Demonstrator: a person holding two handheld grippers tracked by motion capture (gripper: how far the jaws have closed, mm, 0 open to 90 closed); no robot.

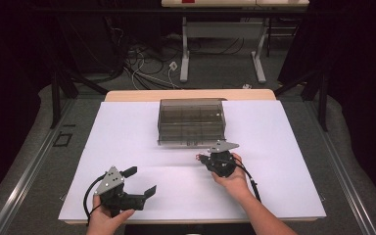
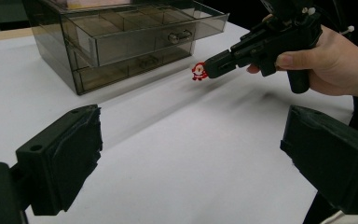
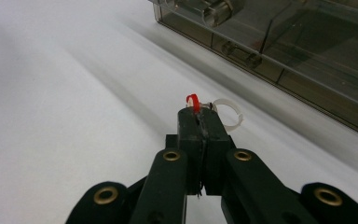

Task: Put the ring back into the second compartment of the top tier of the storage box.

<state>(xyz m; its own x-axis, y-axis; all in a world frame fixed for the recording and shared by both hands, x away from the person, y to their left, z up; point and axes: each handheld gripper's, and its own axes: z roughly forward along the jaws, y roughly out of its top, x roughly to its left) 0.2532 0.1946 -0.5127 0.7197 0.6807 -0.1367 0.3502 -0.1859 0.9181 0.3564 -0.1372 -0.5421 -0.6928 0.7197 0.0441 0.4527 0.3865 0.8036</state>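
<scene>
The Santa charm (image 2: 198, 71), a small red-and-white figure on a clear ring, is pinched at the tip of my right gripper (image 3: 198, 122), whose jaws are closed on it, just above the white table (image 1: 127, 147) before the smoky plastic drawer box (image 1: 191, 121). Pick-up looks done; with the top drawer (image 2: 158, 32) pulled out, I judge the drop-in remains. My left gripper (image 1: 141, 181) waits wide apart, empty, well off.
</scene>
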